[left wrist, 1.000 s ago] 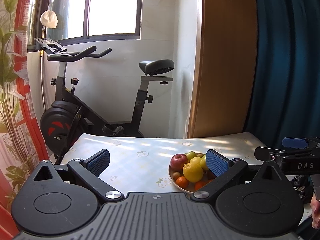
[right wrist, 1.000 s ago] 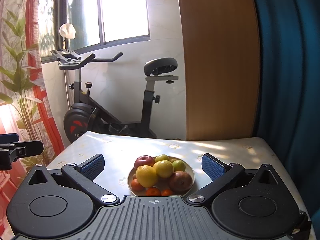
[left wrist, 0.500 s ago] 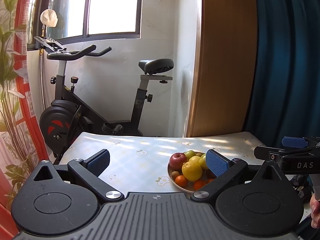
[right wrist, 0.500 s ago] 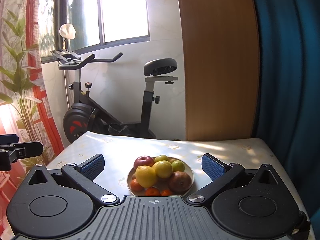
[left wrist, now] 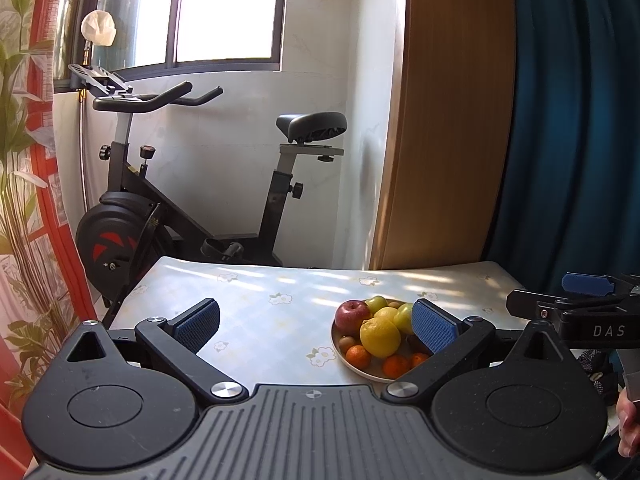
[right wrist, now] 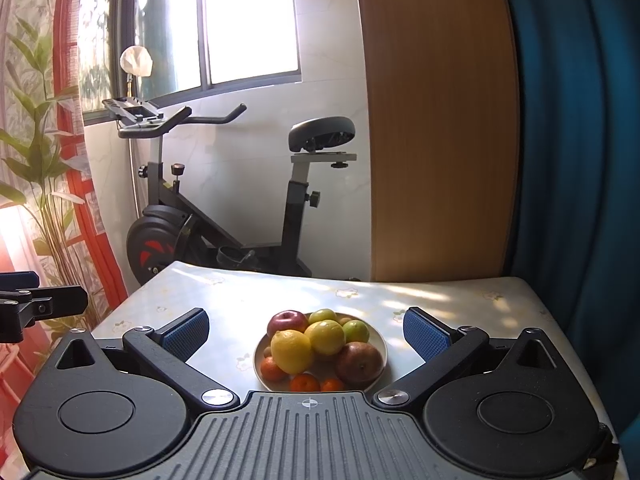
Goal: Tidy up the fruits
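Note:
A pale plate heaped with fruit stands on the floral table. It holds a red apple, two lemons, green fruits, a brown-red fruit and small oranges. My right gripper is open and empty, centred just before the plate. My left gripper is open and empty; the plate lies by its right finger, which hides some fruit. The red apple and a lemon show there.
The table has a light floral cloth. An exercise bike stands behind its far edge, with a wooden panel and a blue curtain at the right. The right gripper's side shows in the left wrist view.
Both views have crept slightly closer to the plate. Both grippers stay open and empty.

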`<state>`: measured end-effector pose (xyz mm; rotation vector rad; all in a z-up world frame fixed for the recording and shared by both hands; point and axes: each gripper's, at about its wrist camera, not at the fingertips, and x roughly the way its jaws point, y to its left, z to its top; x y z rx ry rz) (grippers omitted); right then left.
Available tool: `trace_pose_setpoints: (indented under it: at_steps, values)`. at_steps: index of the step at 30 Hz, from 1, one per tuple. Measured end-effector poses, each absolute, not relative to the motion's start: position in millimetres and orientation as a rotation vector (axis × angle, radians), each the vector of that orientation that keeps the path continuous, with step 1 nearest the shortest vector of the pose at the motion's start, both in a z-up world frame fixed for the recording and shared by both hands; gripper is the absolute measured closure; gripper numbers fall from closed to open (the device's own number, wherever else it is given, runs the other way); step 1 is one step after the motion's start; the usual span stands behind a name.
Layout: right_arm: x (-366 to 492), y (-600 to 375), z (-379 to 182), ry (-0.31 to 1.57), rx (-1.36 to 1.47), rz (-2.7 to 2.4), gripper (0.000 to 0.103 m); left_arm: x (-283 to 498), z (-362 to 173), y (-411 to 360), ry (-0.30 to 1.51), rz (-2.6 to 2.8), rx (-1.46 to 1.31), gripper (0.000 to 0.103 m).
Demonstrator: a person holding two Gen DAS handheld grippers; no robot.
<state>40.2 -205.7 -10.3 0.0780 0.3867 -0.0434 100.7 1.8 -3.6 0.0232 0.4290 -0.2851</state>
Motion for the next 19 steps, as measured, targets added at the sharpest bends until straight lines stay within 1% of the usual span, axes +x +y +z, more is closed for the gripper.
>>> trace_pose_setpoints:
  at_steps: [19]
  values:
    - [43.8, -207.2, -14.9, 0.396, 0.079, -0.046, 0.0, 103.7, -7.2, 0.7, 0.44, -0.305, 0.02, 0.0]
